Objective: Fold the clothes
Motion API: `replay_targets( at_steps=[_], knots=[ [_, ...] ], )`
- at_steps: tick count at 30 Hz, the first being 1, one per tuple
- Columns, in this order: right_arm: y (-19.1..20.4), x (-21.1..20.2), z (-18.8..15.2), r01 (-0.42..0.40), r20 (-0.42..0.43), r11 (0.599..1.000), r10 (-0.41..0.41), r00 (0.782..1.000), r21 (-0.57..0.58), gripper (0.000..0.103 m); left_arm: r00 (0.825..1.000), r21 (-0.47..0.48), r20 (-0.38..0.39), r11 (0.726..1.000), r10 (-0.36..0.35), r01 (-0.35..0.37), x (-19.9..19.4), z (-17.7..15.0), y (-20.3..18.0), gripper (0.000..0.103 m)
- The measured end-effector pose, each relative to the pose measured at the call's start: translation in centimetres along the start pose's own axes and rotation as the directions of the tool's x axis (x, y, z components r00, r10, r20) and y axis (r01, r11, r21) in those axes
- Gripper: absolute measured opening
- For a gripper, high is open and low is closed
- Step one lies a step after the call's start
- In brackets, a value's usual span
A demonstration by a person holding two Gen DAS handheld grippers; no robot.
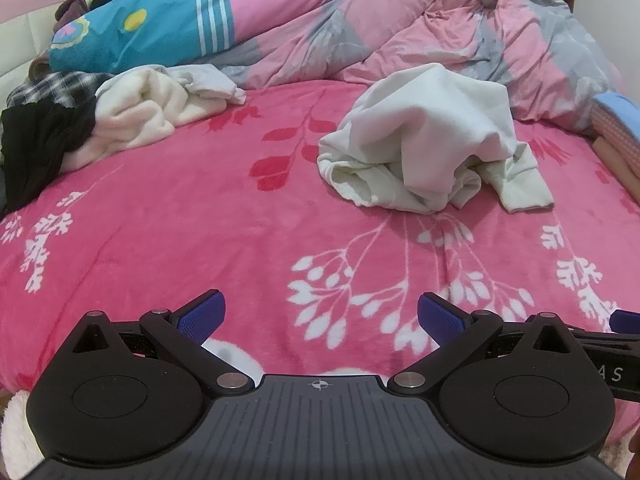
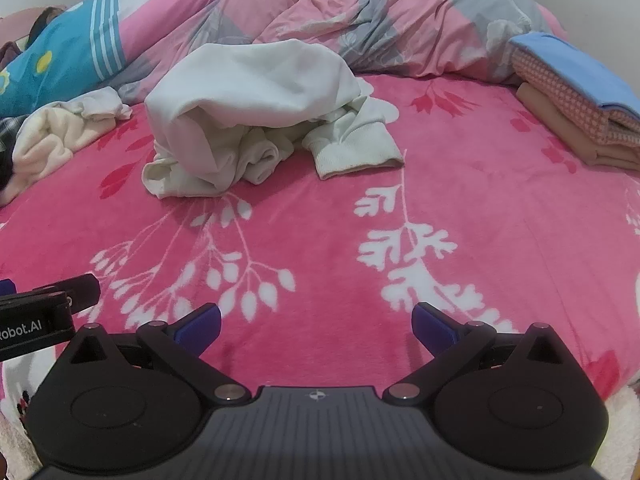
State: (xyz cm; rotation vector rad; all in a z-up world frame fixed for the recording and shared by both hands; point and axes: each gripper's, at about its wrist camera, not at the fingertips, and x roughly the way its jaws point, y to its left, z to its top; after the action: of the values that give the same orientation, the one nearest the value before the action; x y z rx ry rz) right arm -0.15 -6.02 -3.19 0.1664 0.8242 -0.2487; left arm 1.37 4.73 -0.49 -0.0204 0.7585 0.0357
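Clothes lie in three places on the bed [image 2: 320,240], and the one nearest my reach is a crumpled white sweatshirt [image 1: 424,140] in the middle of the pink blanket, well ahead of both grippers.

The biggest risk is the bulk itself: the sweatshirt is heaped with its body draped over its own folds, so a pinch at the top could lift several layers together and drag the whole lump instead of spreading it. The plush blanket beneath may also catch in a low pinch and come up with the cloth. Next, the folded stack [image 2: 580,96] at the right edge, blue on top of checked and tan pieces, sits near enough that a wide sweep of cloth could knock it askew. Smaller still, the loose pile [image 1: 132,116] of cream and dark pieces at far left could get mixed in if I pull that way. Someone lies under the quilt [image 1: 360,32] at the far side, so I judge long tugs toward it unwise.

The sweatshirt looks soft and thick, off-white, one ribbed cuff [image 2: 356,152] flopped out to its right.

My left gripper [image 1: 320,320] and right gripper [image 2: 316,324] both stand spread wide, holding nothing.
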Motion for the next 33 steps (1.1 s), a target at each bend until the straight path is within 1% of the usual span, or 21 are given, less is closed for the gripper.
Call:
replay_targets(
  at_steps=[11, 14, 17, 19, 22, 25, 28, 31, 33],
  knots=[
    [-0.2, 0.3, 0.0, -0.004, -0.006, 1.0, 0.004, 1.0, 0.006, 0.103, 1.0, -0.005, -0.013, 1.0, 0.001, -0.001, 0.6, 0.0, 0.0, 0.103],
    [-0.3, 0.6, -0.1, -0.001, -0.009, 1.0, 0.001, 1.0, 0.011, 0.103, 1.0, -0.017, -0.013, 1.0, -0.008, 0.008, 0.8, 0.0, 0.2, 0.103],
    [-0.6, 1.0, -0.1, -0.01, -0.007, 1.0, 0.01, 1.0, 0.012, 0.103, 0.999, -0.06, -0.001, 0.998, -0.034, 0.034, 0.9, 0.0, 0.8, 0.103],
    [-1.0, 1.1, -0.1, -0.015, 0.004, 1.0, 0.015, 1.0, 0.018, 0.103, 0.998, -0.084, 0.001, 0.994, -0.068, 0.068, 1.2, 0.2, 1.1, 0.103],
    [-1.9, 1.3, -0.1, -0.011, 0.03, 0.999, 0.01, 1.0, 0.036, 0.103, 0.992, -0.083, 0.009, 0.989, -0.126, 0.126, 1.4, 0.6, 1.1, 0.103],
    [-3.1, 1.7, 0.0, -0.013, 0.049, 0.998, 0.01, 0.999, 0.063, 0.103, 0.987, -0.079, 0.04, 0.985, -0.154, 0.156, 1.6, 0.9, 1.0, 0.103],
    [-4.7, 1.9, 0.3, -0.043, 0.092, 0.993, 0.033, 0.995, 0.109, 0.103, 0.979, -0.074, 0.07, 0.978, -0.191, 0.196, 2.0, 1.4, 1.0, 0.103],
    [-6.4, 1.4, 0.9, -0.126, 0.175, 0.978, 0.096, 0.98, 0.169, 0.103, 0.972, -0.085, 0.086, 0.97, -0.22, 0.227, 2.9, 2.1, 1.3, 0.103],
    [-7.1, 1.4, 1.6, -0.178, 0.214, 0.965, 0.135, 0.967, 0.193, 0.103, 0.976, -0.081, 0.07, 0.974, -0.205, 0.211, 4.0, 2.7, 1.5, 0.103]
  ],
)
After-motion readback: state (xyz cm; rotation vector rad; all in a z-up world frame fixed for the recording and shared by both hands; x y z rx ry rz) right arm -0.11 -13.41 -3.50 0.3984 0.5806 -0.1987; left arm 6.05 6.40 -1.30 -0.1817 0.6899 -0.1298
